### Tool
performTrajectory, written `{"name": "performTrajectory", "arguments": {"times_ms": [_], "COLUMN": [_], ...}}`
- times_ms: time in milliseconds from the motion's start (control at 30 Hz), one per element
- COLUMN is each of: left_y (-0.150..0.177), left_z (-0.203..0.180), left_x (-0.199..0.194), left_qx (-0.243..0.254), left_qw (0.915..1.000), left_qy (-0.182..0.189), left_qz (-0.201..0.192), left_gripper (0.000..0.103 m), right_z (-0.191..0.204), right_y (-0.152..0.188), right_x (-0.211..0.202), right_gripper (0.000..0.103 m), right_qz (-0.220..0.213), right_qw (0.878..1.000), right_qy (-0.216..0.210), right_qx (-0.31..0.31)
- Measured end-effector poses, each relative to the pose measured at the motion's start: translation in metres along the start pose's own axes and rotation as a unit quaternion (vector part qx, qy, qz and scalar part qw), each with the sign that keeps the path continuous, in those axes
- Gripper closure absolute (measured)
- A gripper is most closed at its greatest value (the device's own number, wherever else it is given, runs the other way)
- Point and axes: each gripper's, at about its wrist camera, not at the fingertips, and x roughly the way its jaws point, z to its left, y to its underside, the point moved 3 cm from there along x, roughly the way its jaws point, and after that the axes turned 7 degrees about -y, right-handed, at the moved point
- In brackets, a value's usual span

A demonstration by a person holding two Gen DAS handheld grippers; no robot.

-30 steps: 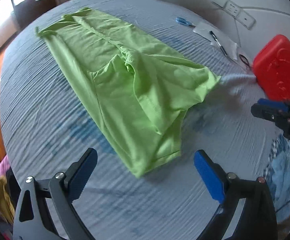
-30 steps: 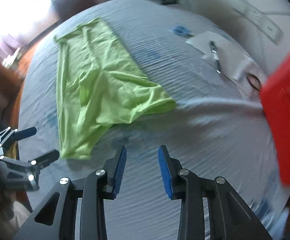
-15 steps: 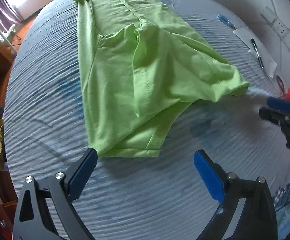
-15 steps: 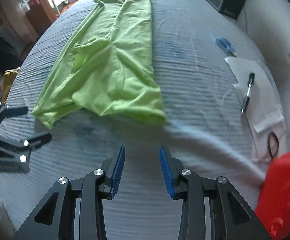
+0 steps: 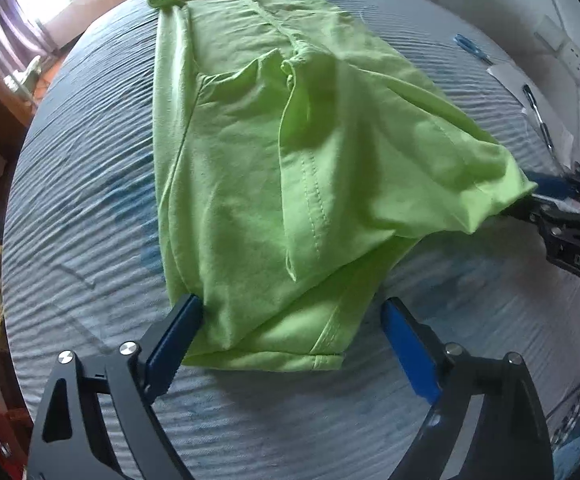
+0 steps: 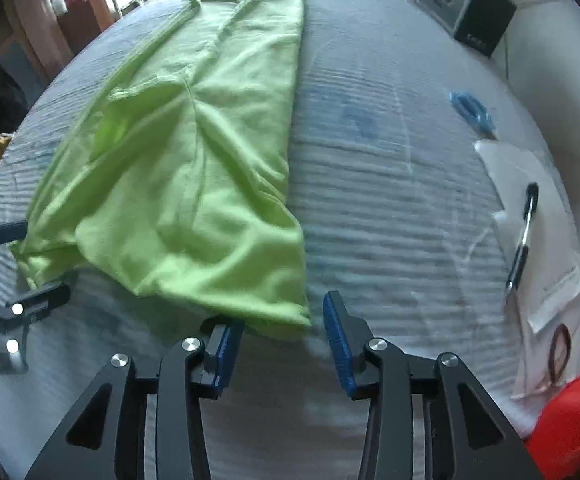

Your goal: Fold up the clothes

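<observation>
Both grippers' fingers (image 5: 177, 328) (image 6: 338, 332) gape wide at the green garment's (image 5: 290, 160) near hem, partly hiding it.

Open right tongs (image 6: 283, 334) astride green garment (image 6: 193, 184) hem

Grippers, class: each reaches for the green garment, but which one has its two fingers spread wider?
The left gripper: its fingers straddle the green garment's whole near hem. The right gripper's narrower gap frames only one corner.

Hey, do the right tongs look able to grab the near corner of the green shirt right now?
Probably yes. The right tongs stand open with the green shirt corner lying between the blue pads, and nothing on the grey bedsheet blocks them.
</observation>
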Motion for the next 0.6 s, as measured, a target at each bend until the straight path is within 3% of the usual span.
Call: {"name": "performTrajectory", "arguments": {"times_ms": [67,100,133,167,400,600], "left_y": [-0.003,-0.006,-0.010,-0.013,-0.041,-0.081], "left_z": [0.003,0.004,0.005,0.006,0.031,0.071], "left_x": [-0.005,-0.007,-0.009,-0.011,-0.070,-0.085], "left_qx": [0.011,0.014,0.015,0.016,0.048,0.053], "left_qw": [0.9999,0.9998,0.9997,0.9995,0.9950,0.9922], "left_qy": [0.006,0.012,0.020,0.029,0.055,0.069], "left_qz": [-0.007,-0.006,-0.003,0.001,-0.068,-0.090], "left_gripper": [0.062,0.081,0.090,0.094,0.101,0.101], "right_z": [0.001,0.003,0.006,0.010,0.023,0.030], "right_y": [-0.001,-0.002,-0.002,-0.003,-0.027,-0.069], "right_x": [0.000,0.001,0.001,0.001,-0.034,-0.061], "right_gripper": [0.072,0.086,0.093,0.093,0.095,0.095], "right_qz": [0.004,0.007,0.011,0.015,-0.037,-0.100], "right_qw": [1.000,1.000,1.000,1.000,0.997,0.989], "right_qy": [-0.002,-0.007,-0.008,-0.003,-0.019,-0.028], "right_qx": [0.008,0.011,0.012,0.011,0.057,0.110]}}
